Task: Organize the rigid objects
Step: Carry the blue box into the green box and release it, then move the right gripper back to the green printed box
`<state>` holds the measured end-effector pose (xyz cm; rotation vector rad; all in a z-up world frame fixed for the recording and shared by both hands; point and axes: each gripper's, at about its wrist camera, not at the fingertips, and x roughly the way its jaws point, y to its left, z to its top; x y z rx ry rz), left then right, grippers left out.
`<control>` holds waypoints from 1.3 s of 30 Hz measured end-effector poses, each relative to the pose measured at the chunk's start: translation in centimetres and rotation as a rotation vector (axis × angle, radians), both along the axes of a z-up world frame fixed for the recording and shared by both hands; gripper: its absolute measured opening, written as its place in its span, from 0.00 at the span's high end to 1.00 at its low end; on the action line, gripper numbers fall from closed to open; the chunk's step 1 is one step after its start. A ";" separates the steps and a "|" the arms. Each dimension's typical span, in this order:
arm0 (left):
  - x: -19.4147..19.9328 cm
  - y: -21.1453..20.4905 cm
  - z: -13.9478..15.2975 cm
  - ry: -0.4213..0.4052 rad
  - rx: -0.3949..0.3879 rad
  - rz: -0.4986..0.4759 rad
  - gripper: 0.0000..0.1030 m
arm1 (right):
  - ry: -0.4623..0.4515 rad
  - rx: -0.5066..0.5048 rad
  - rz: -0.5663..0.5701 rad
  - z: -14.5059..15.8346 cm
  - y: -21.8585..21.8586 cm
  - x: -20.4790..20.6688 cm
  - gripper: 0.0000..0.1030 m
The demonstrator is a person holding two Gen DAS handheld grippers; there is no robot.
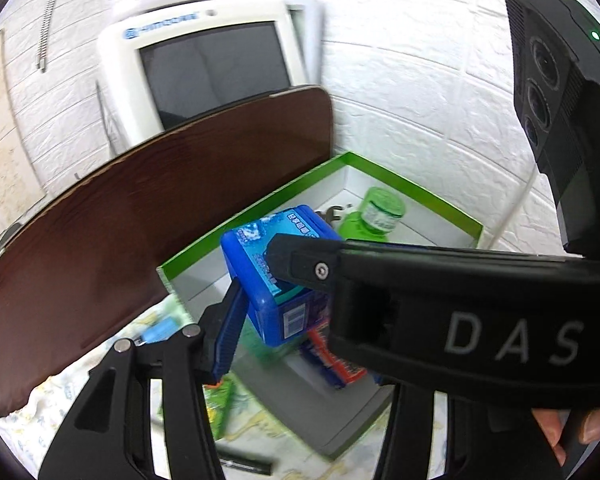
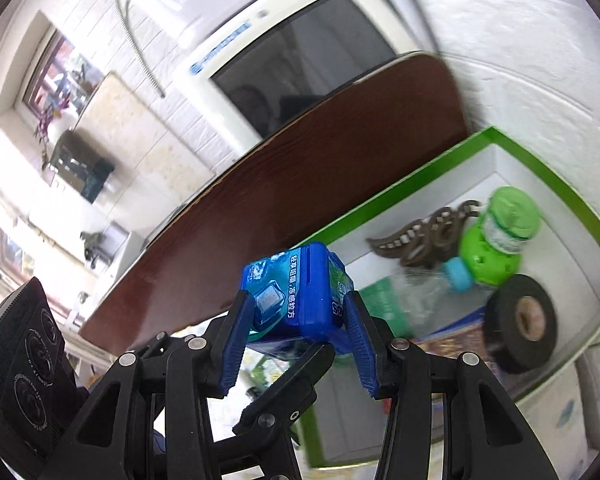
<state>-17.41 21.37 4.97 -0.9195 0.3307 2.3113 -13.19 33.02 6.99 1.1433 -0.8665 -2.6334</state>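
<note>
Both tongs, left (image 1: 260,292) and right (image 2: 296,320), part-closed, clamping one blue box (image 2: 296,292) above green-rimmed tray (image 2: 396,196).

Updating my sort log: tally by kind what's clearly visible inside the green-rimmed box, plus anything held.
Green bottle: 1
Black tape roll: 1
Dark hair clip: 1
Blue box, held: 1
Total: 4; flat items underneath too blurred.

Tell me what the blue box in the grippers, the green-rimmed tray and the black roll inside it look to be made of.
Blue box: glossy hard plastic, judging by its moulded edges and sheen, with a printed label.
Green-rimmed tray: probably coated cardboard; thin flat walls, sharp folded corners, matte white inside.
Black roll: seemingly fabric or matte tape wound on a brown core, likely cardboard.
</note>
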 end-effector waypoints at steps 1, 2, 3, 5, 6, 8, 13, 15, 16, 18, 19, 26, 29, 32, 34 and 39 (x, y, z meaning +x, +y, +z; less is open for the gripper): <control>0.0 0.7 -0.1 -0.003 -0.003 -0.011 0.52 | -0.002 -0.006 -0.017 -0.2 1.4 0.6 0.52; 0.0 1.4 -0.2 -0.006 -0.007 -0.022 0.52 | -0.003 -0.009 -0.030 -0.3 1.9 0.8 0.52; 0.1 2.1 -0.4 -0.010 -0.010 -0.034 0.52 | -0.005 -0.011 -0.043 -0.4 2.3 1.0 0.52; 0.1 3.4 -0.6 -0.016 -0.019 -0.057 0.52 | -0.008 -0.015 -0.075 -0.8 3.6 1.5 0.52; 0.1 4.0 -0.8 -0.021 -0.023 -0.068 0.52 | -0.011 -0.016 -0.088 -0.9 4.1 1.7 0.52; 0.0 5.2 -1.2 -0.032 -0.026 -0.089 0.52 | -0.016 -0.022 -0.119 -1.4 5.3 2.1 0.52; -0.6 7.7 -2.1 -0.055 -0.037 -0.117 0.52 | -0.032 -0.042 -0.190 -2.6 8.0 2.5 0.52; -1.1 8.5 -2.5 -0.061 -0.046 -0.115 0.51 | -0.027 -0.066 -0.215 -3.2 8.9 2.6 0.52; -1.3 8.7 -2.7 -0.063 -0.055 -0.106 0.51 | -0.029 -0.068 -0.228 -3.4 9.2 2.7 0.52; -1.3 8.9 -2.9 -0.055 -0.073 -0.102 0.50 | -0.047 -0.034 -0.254 -3.5 9.4 2.7 0.52; -1.1 8.9 -3.0 -0.045 -0.082 -0.098 0.51 | -0.050 -0.025 -0.258 -3.6 9.4 2.8 0.52; -0.1 7.9 -2.4 0.003 -0.104 -0.080 0.51 | -0.040 -0.030 -0.258 -3.5 9.5 3.2 0.52; 0.0 6.7 -1.8 0.016 -0.097 -0.063 0.51 | -0.027 -0.020 -0.256 -3.1 9.1 3.3 0.53; -0.3 5.1 -1.2 0.023 -0.086 -0.027 0.51 | -0.018 -0.014 -0.248 -2.7 8.7 3.3 0.53; -0.5 3.9 -0.8 0.030 -0.080 0.001 0.51 | -0.013 -0.010 -0.239 -2.3 8.3 3.4 0.53; -1.2 -0.2 -0.1 0.036 -0.051 0.086 0.51 | 0.005 -0.002 -0.206 -1.4 6.9 3.6 0.53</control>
